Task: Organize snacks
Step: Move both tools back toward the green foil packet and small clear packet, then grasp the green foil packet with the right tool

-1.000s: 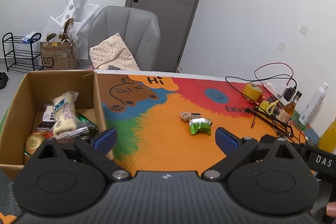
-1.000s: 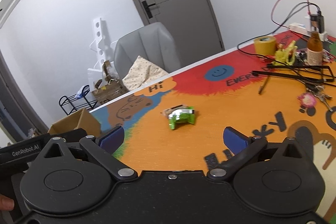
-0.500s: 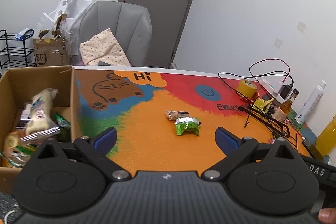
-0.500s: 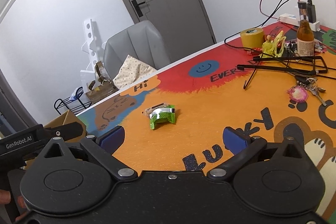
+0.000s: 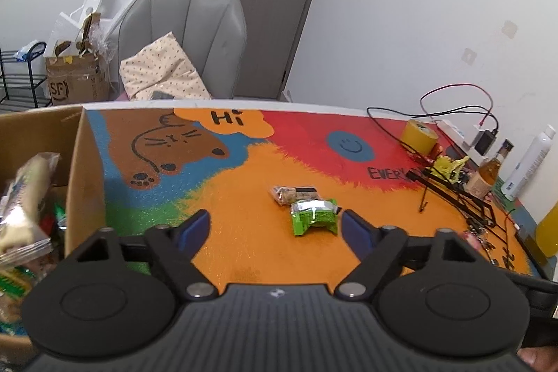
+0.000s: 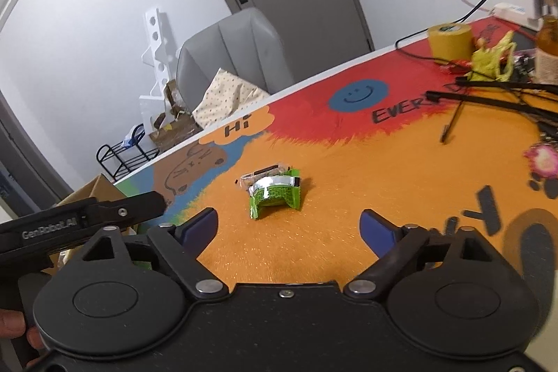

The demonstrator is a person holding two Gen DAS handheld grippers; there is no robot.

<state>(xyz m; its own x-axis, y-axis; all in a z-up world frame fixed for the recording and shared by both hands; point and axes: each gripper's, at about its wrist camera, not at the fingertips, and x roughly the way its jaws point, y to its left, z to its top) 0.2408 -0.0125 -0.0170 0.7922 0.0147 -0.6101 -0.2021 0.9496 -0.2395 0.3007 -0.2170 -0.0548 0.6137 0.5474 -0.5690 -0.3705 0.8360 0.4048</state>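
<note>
A green snack packet [image 5: 314, 215] [image 6: 275, 194] lies on the orange part of the painted table, touching a clear-wrapped snack bar [image 5: 294, 192] [image 6: 265, 173] just behind it. My left gripper [image 5: 275, 225] hovers just short of the green packet, its jaws closing with nothing between them. My right gripper [image 6: 289, 225] also hangs just short of the packet, jaws closing and empty. A cardboard box [image 5: 85, 162] [image 6: 92, 192] with several snacks inside stands at the table's left end.
At the right end of the table lie a yellow tape roll [image 5: 418, 136] [image 6: 450, 39], black wire frames [image 5: 453, 194], cables, a brown bottle [image 5: 488, 175], a white bottle [image 5: 530, 162] and keys [image 6: 542, 159]. A grey chair [image 5: 185, 33] stands behind the table.
Both grippers have come forward and lower toward the two snacks, and their jaws have narrowed. The box has slid toward the left edge of the left wrist view.
</note>
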